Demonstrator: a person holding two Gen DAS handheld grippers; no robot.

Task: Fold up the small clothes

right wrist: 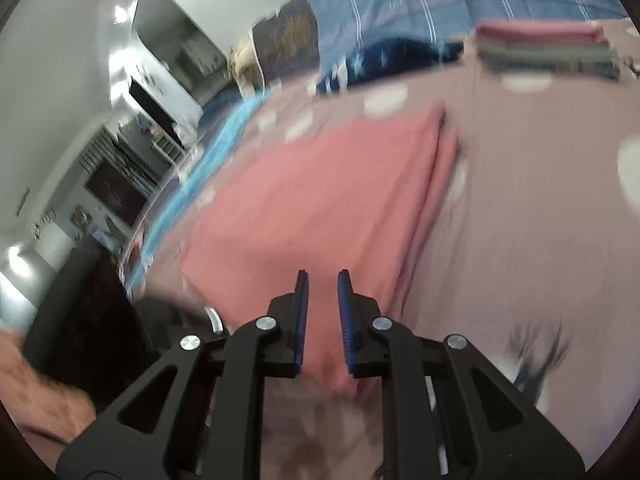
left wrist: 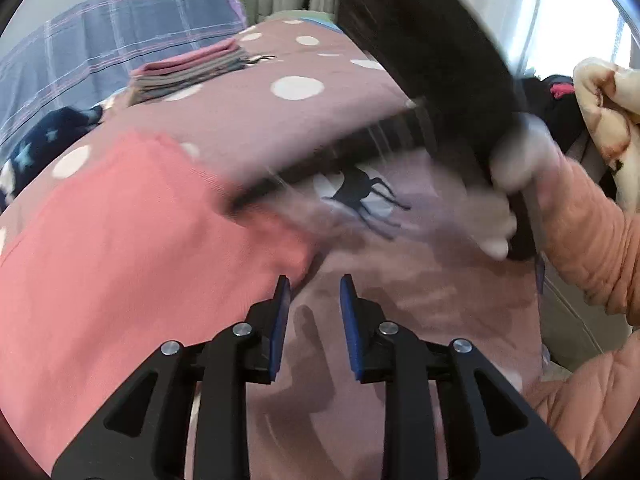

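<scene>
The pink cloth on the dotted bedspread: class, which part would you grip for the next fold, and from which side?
Probably the near corner of the pink cloth, approached from its near edge. It lies flat with a layered fold along its right side, so that loose corner nearest the right gripper should lift most easily.

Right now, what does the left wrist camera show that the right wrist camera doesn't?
Only the left wrist view shows the right gripper, a dark blurred body crossing the frame, the gloved hand holding it, the peach sleeve, the dark horse print on the bedspread and the cream blanket.

Only the right wrist view shows the room's shelves and a blue cloth edge.

Both show the pink garment, the dotted bedspread, the folded stack and the plaid bedding.
</scene>
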